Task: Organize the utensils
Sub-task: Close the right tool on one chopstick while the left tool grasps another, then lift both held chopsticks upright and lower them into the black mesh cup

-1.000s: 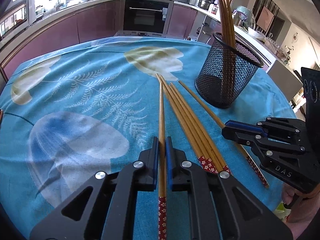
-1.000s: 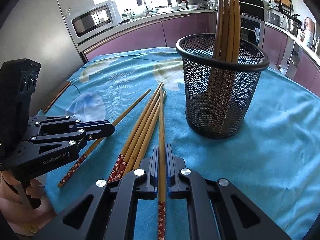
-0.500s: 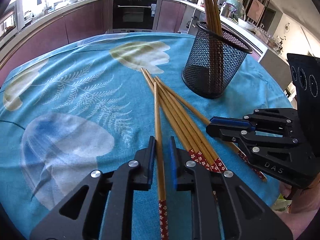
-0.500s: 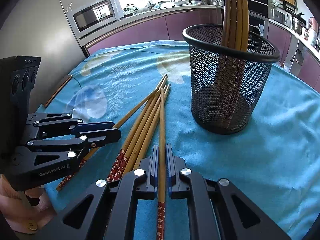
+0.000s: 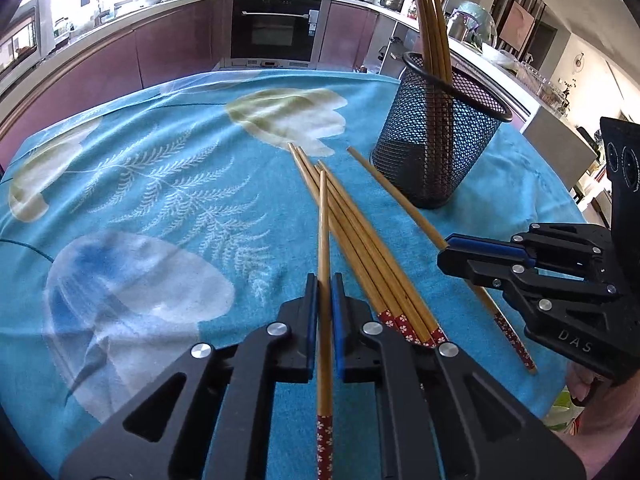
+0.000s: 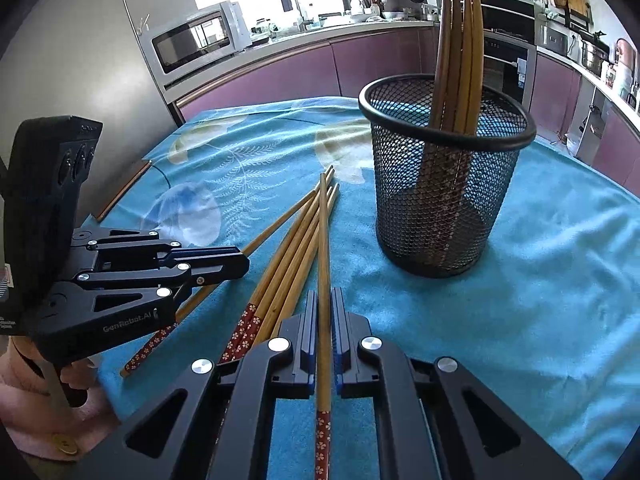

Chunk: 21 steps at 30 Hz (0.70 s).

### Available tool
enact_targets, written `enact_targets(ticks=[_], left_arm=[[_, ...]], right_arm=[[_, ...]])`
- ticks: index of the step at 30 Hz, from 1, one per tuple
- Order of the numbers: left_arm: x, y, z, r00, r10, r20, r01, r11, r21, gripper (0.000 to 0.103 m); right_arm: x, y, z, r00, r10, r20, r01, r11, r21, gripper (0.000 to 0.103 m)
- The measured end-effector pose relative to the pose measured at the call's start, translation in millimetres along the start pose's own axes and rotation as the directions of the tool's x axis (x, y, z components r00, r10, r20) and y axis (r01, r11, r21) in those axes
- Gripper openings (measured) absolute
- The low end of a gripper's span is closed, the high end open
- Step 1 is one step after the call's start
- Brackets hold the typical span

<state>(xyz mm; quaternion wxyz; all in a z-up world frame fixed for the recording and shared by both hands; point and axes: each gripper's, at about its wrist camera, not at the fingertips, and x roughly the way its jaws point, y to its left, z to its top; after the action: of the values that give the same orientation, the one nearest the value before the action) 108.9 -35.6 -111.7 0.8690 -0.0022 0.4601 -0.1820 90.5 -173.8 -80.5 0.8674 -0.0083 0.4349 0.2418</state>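
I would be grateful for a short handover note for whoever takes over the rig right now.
Left gripper: shut on the first chopstick.
Right gripper: shut on the second chopstick.
Mesh holder: upright on the blue cloth.
Done: four standing chopsticks are in the holder.
Left: both held chopsticks, then the loose bundle lying on the cloth beside the holder, probably go in next.

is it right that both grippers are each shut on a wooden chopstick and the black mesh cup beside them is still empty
Not quite. The left gripper and right gripper are each shut on a wooden chopstick, but the black mesh cup is not empty: the right wrist view shows several wooden chopsticks standing in it, tips up, above its rim.
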Motion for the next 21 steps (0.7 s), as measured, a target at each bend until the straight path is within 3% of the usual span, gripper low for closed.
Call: enact_targets(ticks=[10, 21], left_arm=[[-42.7, -4.1, 12.0, 0.988, -0.128, 0.087, 0.128, 0.992, 0.011, 0.007], [-99.1, -10.9, 25.9, 0.946, -0.251, 0.204, 0.245, 0.968, 0.052, 0.007]], right_arm=[[-45.3, -2.8, 6.5, 0.99, 0.042, 0.133, -0.042, 0.999, 0.001, 0.006], [-82.9, -16.4, 14.7, 0.967, 0.065, 0.246, -0.076, 0.996, 0.038, 0.006]])
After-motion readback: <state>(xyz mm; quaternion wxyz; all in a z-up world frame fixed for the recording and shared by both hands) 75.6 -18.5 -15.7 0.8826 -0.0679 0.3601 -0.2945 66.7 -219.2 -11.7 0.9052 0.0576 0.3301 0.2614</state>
